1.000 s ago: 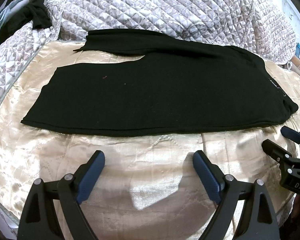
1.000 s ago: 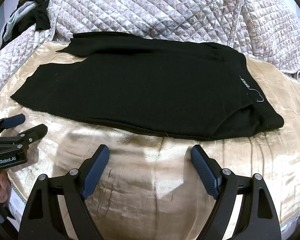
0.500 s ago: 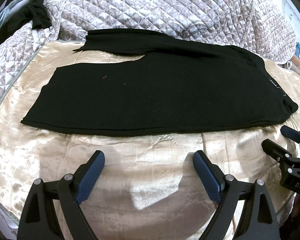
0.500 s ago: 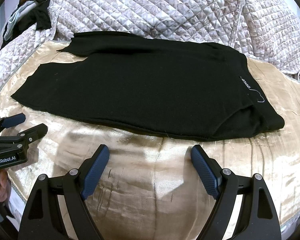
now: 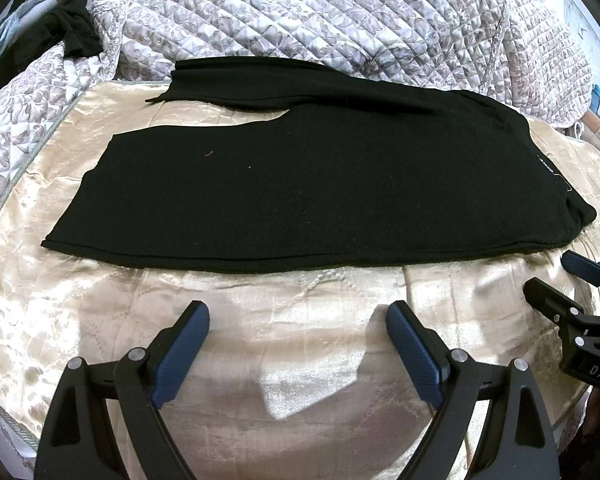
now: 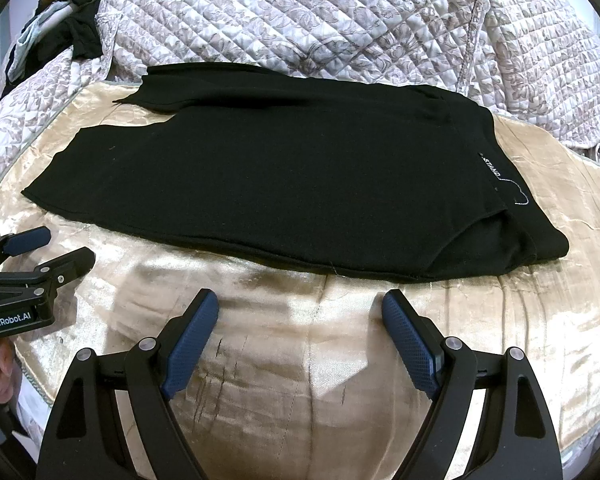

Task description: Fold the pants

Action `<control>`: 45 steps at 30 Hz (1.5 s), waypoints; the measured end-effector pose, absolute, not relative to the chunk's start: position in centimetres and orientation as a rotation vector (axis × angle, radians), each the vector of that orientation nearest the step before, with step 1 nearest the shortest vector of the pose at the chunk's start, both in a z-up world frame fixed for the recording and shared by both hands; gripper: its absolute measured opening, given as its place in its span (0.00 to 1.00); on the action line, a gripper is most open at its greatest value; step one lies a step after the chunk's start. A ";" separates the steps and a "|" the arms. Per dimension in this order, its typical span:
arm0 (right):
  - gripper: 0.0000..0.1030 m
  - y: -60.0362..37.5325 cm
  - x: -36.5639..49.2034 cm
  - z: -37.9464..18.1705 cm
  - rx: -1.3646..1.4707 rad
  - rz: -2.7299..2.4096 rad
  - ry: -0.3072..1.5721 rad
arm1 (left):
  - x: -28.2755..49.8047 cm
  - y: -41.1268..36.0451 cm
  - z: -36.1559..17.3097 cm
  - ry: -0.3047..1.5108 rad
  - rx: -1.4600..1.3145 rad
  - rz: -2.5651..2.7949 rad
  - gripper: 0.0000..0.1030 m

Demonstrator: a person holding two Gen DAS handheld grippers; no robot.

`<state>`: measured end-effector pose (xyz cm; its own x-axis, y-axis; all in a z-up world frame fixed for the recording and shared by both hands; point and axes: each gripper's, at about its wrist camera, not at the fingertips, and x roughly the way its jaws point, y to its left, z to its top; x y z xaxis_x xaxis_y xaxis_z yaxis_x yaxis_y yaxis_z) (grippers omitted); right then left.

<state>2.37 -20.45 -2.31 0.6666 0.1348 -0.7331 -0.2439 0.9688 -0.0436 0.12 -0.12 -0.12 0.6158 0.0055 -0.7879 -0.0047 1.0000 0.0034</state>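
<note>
Black pants point(image 5: 320, 184) point(image 6: 280, 184) lie flat on a shiny gold bedspread point(image 5: 292, 292) point(image 6: 308, 312). The legs point left with one leg partly over the other, and the waistband with a small white label point(image 6: 491, 168) is at the right. My left gripper point(image 5: 298, 316) hovers open over the bedspread, just short of the pants' near edge, nothing between its blue pads. My right gripper point(image 6: 300, 304) is also open and empty, near the waist end of the same edge. Each gripper shows at the side of the other's view: the right gripper point(image 5: 556, 276) and the left gripper point(image 6: 56, 246).
A quilted floral bedcover point(image 5: 340, 12) point(image 6: 340, 20) is bunched up behind the pants. Dark and pale clothes point(image 5: 60, 28) lie at the far left corner. A hand point(image 6: 2, 368) holds the left gripper's handle at the bed's near left edge.
</note>
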 end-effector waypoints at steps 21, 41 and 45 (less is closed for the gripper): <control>0.81 -20.5 2.5 -2.4 -0.143 0.214 0.814 | 0.2 -0.1 -0.1 0.909 0.002 0.006 0.89; 0.81 -20.6 2.5 -2.4 -0.141 0.213 0.816 | 0.1 -0.1 -0.1 0.909 0.001 0.007 0.89; 0.82 -20.9 2.4 -2.4 -0.140 0.213 0.812 | 0.0 -0.3 -0.3 0.908 0.003 0.006 0.89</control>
